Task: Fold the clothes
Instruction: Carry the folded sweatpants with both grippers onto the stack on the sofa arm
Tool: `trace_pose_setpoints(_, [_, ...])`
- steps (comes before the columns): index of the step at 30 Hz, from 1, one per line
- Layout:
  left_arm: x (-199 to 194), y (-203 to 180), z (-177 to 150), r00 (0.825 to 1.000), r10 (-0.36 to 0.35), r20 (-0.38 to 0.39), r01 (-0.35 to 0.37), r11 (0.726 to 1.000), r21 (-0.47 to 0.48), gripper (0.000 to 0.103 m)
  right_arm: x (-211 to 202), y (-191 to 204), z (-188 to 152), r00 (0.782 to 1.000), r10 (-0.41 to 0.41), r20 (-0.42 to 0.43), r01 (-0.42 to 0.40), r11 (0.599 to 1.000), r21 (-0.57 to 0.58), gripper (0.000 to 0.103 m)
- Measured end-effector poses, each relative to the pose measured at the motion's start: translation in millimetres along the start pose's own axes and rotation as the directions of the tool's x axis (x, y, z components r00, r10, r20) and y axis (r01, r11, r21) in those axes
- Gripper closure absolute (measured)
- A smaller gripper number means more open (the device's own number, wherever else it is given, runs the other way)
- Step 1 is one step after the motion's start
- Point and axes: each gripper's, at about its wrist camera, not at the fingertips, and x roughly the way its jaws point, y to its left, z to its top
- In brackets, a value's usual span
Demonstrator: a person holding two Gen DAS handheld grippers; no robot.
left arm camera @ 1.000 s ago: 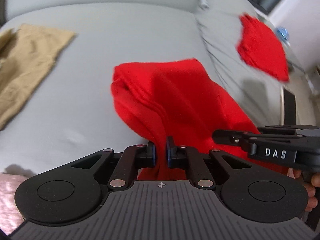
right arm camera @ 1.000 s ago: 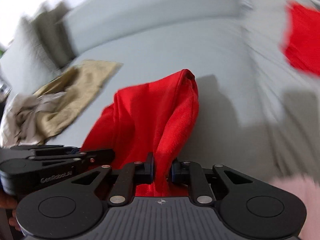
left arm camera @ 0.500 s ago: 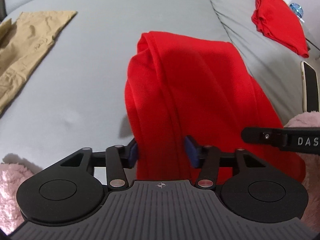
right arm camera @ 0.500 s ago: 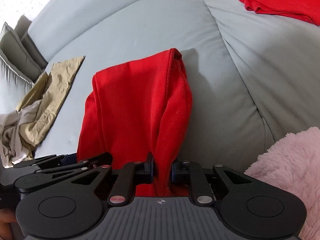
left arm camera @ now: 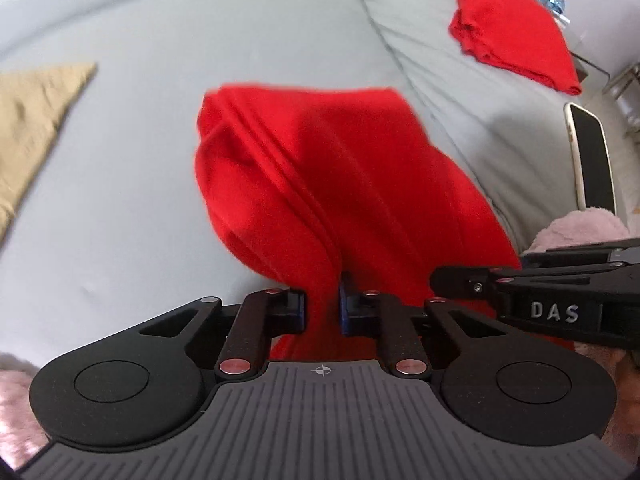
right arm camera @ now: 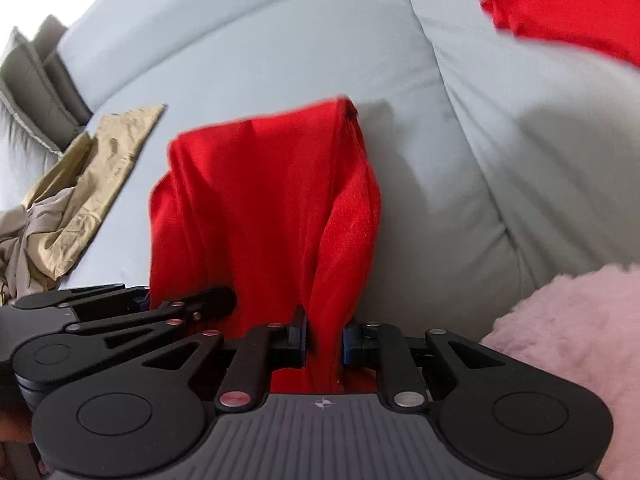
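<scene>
Both grippers clamp the near edge of the red garment (left arm camera: 320, 184): left gripper (left arm camera: 322, 312) fingers pinched on a bunched fold, right gripper (right arm camera: 324, 340) fingers likewise. The garment's far end rests on the grey sofa (left arm camera: 160, 80), its near end raised. Judgement: mid-fold. Keep both grippers level, edge taut between them, carry it forward onto the far edge, release together. Uneven height risks a skewed fold.

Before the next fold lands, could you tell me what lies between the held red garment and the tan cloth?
Only bare grey sofa cushion separates the red garment from the tan cloth, as the left wrist view shows.
</scene>
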Motion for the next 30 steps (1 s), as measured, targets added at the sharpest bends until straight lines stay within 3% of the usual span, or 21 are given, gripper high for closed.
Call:
trace_pose_setpoints(6, [-43,-28,37,0.99,0.017,0.14,-0.025,0.998,0.057,0.088,-56,-14,21,0.987,0.05,0.156,-0.053,0.998,0.018,0.088])
trace_pose_setpoints(11, [-59,-56,116,0.965,-0.07,0.251,0.04,0.992,0.124,0.088,-109,-29,67,0.935,-0.006,0.354,0.032,0.997,-0.068,0.088])
trace_pose_setpoints(15, [-37,-92,180,0.94,-0.14,0.31,0.081,0.977,0.196,0.088,-135,-69,112,0.877,-0.102,0.469,0.149,0.987,-0.064,0.088])
trace_pose_setpoints(19, [5,-146,253,0.925,-0.232,0.302,0.157,0.955,0.254,0.088,-147,-137,162,0.825,-0.215,0.523,0.242,0.97,0.017,0.088])
trace_pose_setpoints(23, [42,-190,303,0.911,-0.29,0.293,0.2,0.932,0.301,0.088,-155,-193,192,0.797,-0.271,0.539,0.257,0.961,0.103,0.088])
trace_pose_setpoints(25, [64,-204,321,0.911,-0.299,0.285,0.209,0.928,0.307,0.087,-151,-218,206,0.793,-0.285,0.538,0.25,0.958,0.14,0.087])
trace_pose_setpoints(27, [98,-215,340,0.925,-0.279,0.258,0.196,0.932,0.304,0.086,-138,-234,217,0.798,-0.291,0.528,0.236,0.957,0.171,0.087])
trace_pose_setpoints(30, [140,-219,349,0.964,-0.194,0.183,0.139,0.951,0.276,0.071,-97,-265,233,0.844,-0.299,0.445,0.204,0.947,0.249,0.086])
